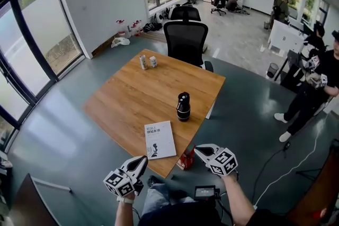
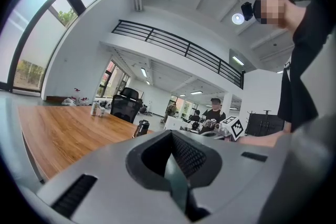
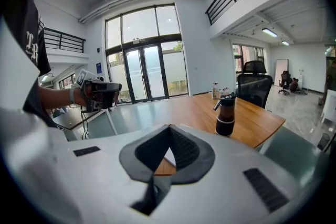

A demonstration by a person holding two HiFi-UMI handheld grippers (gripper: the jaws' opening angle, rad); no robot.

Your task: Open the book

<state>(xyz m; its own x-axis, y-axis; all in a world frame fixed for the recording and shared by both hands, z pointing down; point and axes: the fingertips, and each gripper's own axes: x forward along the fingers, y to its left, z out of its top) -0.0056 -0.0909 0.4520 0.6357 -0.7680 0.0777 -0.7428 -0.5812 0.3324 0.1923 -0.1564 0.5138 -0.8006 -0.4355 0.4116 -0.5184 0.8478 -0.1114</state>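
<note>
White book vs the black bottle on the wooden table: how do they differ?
The white paperback book lies flat and closed; the black cylindrical bottle with a pale band stands upright. The book is thin and rectangular; the bottle is tall and round. The book sits by the near edge of the wooden table; the bottle stands further in. Both rest on the table.

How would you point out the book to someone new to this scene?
Start at the wooden table. At its near edge lies the book, flat and closed. It is the only white flat thing; the black bottle behind it stands upright.
</note>
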